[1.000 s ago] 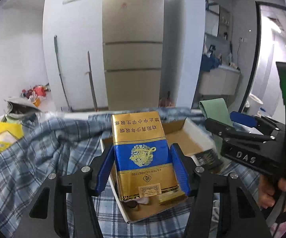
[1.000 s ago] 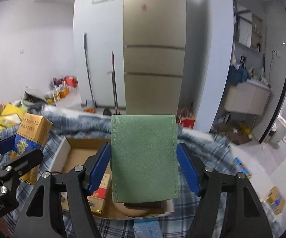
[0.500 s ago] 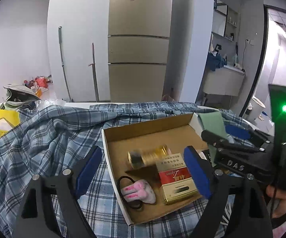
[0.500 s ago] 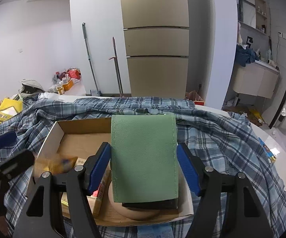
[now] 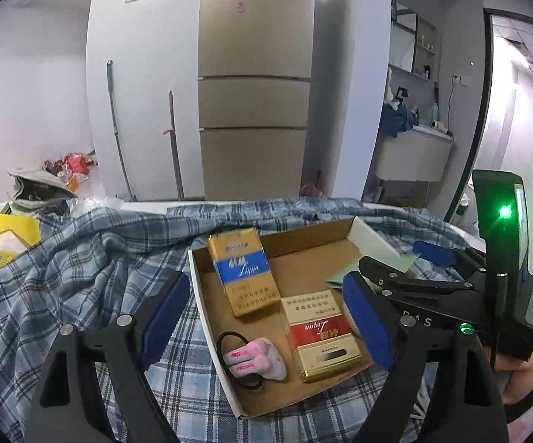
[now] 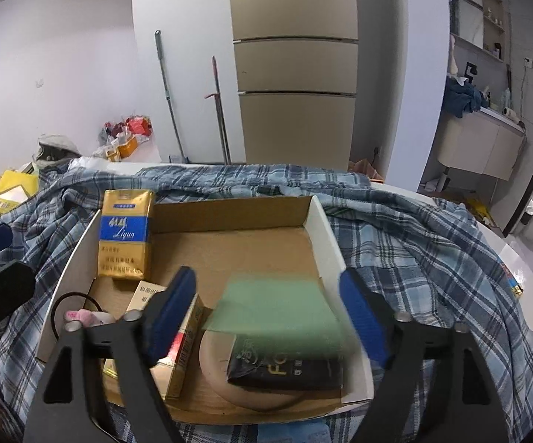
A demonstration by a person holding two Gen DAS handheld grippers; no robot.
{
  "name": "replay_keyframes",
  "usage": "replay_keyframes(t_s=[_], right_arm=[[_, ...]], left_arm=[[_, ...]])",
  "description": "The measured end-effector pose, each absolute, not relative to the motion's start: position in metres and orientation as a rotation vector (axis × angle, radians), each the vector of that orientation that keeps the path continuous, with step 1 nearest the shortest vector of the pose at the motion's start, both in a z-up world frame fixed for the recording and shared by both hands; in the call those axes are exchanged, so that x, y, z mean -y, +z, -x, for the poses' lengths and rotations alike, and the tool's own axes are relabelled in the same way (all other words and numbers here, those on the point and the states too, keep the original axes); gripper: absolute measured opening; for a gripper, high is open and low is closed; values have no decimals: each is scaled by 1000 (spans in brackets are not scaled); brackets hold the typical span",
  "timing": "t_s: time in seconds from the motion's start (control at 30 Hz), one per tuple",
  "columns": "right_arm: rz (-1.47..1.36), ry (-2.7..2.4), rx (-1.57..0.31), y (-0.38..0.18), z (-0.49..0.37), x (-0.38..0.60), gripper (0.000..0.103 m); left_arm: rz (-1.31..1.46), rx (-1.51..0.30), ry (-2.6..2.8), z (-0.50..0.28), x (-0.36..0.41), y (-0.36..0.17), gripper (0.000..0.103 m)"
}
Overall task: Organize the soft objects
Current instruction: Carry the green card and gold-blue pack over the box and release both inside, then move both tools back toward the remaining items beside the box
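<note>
Left gripper (image 5: 266, 317): your jaws now stand wide apart with nothing between them; a second ago they clamped the gold-and-blue cigarette pack (image 5: 243, 272).
Gold-and-blue cigarette pack: it has landed in the cardboard box (image 5: 307, 232), leaning against the far-left corner with its top edge above the rim.
Right gripper (image 6: 266, 313): you have just spread these jaws too; half a second ago they pinched the green pouch (image 6: 274, 306).
Green pouch: it shows as a motion-blurred patch between your open fingers, over the box's near-right part, apparently dropping; whether it has settled you cannot tell.
Meaning for the task: both carried items look delivered, so each hand seems free for the next pick.
Cardboard box contents: the gold-and-blue pack, a red-and-gold cigarette pack (image 5: 320, 334) lying flat beside it, a pink plush hair tie (image 5: 253, 358) with its black elastic loop near the front-left, a round beige disc (image 6: 244, 376) and a black packet (image 6: 285, 365) resting on that disc under the pouch.
Under the box: a blue plaid cloth (image 5: 63, 269), rumpled, spread across the table.
Watch: the leaning pack may tip onto its neighbour if you nudge the box.
</note>
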State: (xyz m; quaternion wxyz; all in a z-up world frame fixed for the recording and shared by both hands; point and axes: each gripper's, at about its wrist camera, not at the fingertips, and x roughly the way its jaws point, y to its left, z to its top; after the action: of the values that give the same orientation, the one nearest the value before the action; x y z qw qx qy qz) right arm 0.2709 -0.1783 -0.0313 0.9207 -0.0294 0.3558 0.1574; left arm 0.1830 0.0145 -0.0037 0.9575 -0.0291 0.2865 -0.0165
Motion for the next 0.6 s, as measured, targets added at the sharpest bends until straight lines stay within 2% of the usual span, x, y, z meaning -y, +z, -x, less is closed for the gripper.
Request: replay_keyframes(t_s=[0.23, 0.47, 0.6], right_arm=[[22, 308, -664, 6, -253, 194, 81], [43, 310, -565, 58, -199, 216, 81], [38, 293, -539, 69, -168, 231, 81]], left_arm=[[45, -471, -48, -157, -8, 32, 87], [59, -359, -101, -111, 8, 78, 87], [60, -329, -141, -83, 22, 88, 95]])
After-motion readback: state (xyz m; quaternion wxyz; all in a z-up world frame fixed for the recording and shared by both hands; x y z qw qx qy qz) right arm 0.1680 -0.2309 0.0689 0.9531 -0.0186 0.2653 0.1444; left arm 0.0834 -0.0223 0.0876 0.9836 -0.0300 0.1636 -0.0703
